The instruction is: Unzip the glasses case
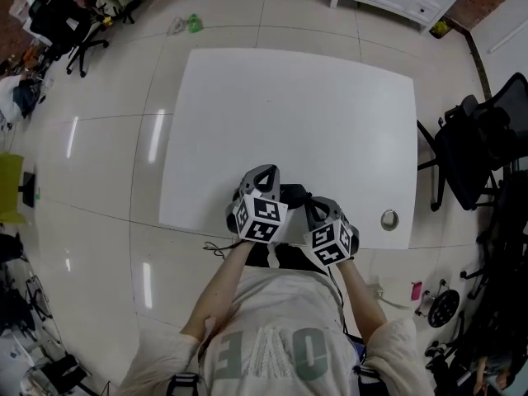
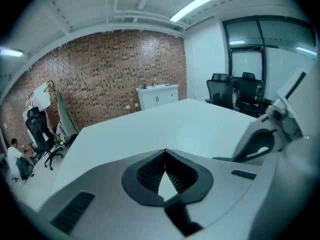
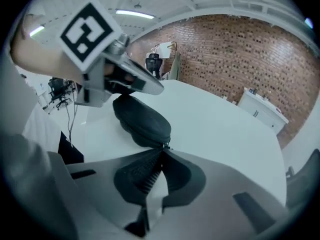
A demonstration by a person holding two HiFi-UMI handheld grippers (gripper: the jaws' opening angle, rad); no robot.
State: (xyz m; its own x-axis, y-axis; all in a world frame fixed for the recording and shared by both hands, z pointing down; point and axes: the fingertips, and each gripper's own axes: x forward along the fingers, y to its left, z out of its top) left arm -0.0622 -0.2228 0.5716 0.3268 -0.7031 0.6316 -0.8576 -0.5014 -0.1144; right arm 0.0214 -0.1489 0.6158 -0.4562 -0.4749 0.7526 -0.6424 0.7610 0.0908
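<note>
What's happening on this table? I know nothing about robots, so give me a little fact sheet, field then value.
Surface: white table
Object: black glasses case, near the table's front edge, looks zipped shut
Left gripper: fingers together, nothing between them; it sits over the case's far end
Right gripper: fingers closed at the zip pull, apparently pinching it
Operator: a person holding one gripper in each hand
</note>
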